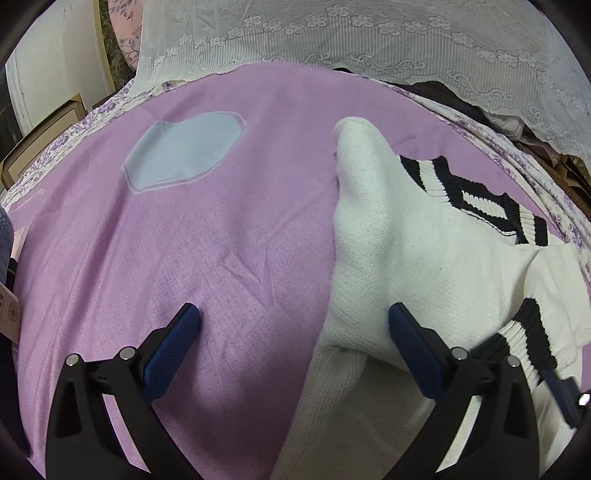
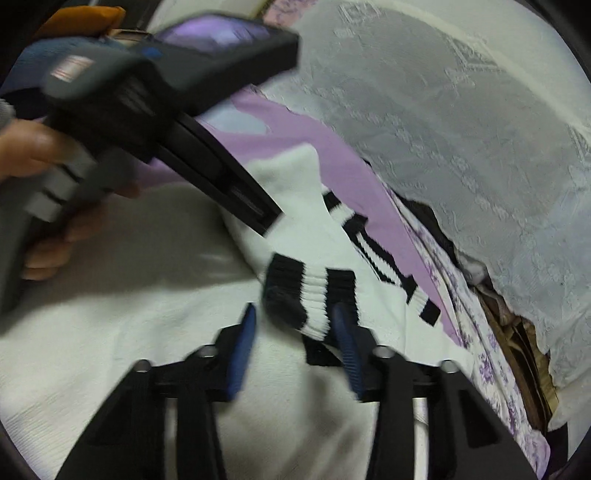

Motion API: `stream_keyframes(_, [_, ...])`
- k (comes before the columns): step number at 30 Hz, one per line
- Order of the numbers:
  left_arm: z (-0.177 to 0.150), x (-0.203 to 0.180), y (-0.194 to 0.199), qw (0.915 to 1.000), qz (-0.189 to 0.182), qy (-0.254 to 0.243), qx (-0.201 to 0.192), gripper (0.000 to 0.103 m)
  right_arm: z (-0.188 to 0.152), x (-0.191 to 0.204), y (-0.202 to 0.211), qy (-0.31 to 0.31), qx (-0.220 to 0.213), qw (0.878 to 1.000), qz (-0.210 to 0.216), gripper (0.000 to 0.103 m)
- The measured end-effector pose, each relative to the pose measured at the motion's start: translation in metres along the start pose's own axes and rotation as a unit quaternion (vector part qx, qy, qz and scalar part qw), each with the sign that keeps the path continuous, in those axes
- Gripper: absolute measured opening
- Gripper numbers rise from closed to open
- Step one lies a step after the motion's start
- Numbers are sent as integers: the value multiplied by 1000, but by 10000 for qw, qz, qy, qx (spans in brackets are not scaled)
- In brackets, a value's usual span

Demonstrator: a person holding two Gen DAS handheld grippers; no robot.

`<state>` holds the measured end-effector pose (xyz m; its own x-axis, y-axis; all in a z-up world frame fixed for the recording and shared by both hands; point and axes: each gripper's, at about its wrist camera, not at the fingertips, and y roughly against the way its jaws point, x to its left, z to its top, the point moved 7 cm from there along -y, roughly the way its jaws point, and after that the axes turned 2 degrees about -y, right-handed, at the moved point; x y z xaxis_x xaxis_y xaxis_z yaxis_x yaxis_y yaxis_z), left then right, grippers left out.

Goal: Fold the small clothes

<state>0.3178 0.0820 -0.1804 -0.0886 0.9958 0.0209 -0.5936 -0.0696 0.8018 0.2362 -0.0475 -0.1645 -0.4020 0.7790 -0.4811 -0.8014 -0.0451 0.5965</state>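
A small white knit sweater (image 1: 399, 251) with black-and-white striped collar (image 1: 476, 195) and cuffs lies on a lilac cloth (image 1: 221, 221). My left gripper (image 1: 293, 317) is open and empty, its right finger over the sweater's left edge, its left finger over the cloth. In the right wrist view the sweater (image 2: 147, 314) fills the foreground. My right gripper (image 2: 295, 321) stands partly open with a striped cuff (image 2: 310, 295) between its fingers; whether it pinches the cuff is unclear. The left gripper's body (image 2: 177, 122) and the hand holding it cross the upper left.
The lilac cloth carries a pale blue patch (image 1: 181, 151). A white lace curtain (image 1: 332, 33) hangs behind. Floral bedding (image 2: 491, 354) borders the cloth at right. A wooden piece of furniture (image 1: 44, 136) stands at far left. Dark clothes (image 1: 450, 96) lie under the curtain's hem.
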Motion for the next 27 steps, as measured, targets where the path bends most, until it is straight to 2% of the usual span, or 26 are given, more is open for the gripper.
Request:
stream_keyframes(1, [0, 0, 0, 10000, 6, -2, -4, 99, 0, -5, 1, -143, -41, 9999, 51, 18])
stream_keyframes(2, [0, -1, 0, 10000, 13, -6, -9, 99, 1, -8, 5, -261, -118, 9996, 86, 15])
stream_keyframes(4, [-1, 0, 0, 10000, 22, -6, -18, 99, 4, -24, 11, -711, -294, 9967, 240, 14])
stream_keyframes(7, [-1, -1, 0, 10000, 36, -16, -38, 99, 0, -76, 15, -1886, -434, 9804, 363, 12])
stream_keyframes(10, [-1, 0, 0, 10000, 50, -22, -59, 99, -29, -138, 8, -3132, -411, 9487, 145, 12])
stream_keyframes(12, [-1, -1, 1, 10000, 63, -30, -69, 99, -62, -173, -2, -3919, -223, 9197, 90, 12])
stream_keyframes(14, [-1, -1, 1, 9999, 76, -37, -77, 99, -98, -191, -16, -4610, 36, 8870, 273, 12])
stream_keyframes(16, [-2, -1, 1, 9999, 99, -53, -92, 99, -120, -193, -32, -5052, 290, 8602, 633, 13])
stream_keyframes(17, [-2, -1, 1, 9999, 110, -62, -100, 99, -124, -194, -35, -5162, 323, 8527, 732, 13])
stream_keyframes(21, [-3, -1, 3, 9998, 139, -71, -119, 99, -128, -188, -28, -5200, 301, 8509, 674, 15])
stream_keyframes(22, [-3, 0, 4, 9998, 140, -64, -122, 99, -129, -187, -26, -5249, 283, 8479, 689, 15])
stream_keyframes(25, [-4, 1, 6, 9998, 151, -52, -154, 99, -132, -194, -14, -5559, 10, 8270, 836, 15])
stream_keyframes(27, [-4, 1, 6, 9997, 179, -75, -155, 99, -128, -198, -7, -5581, -98, 8249, 894, 19])
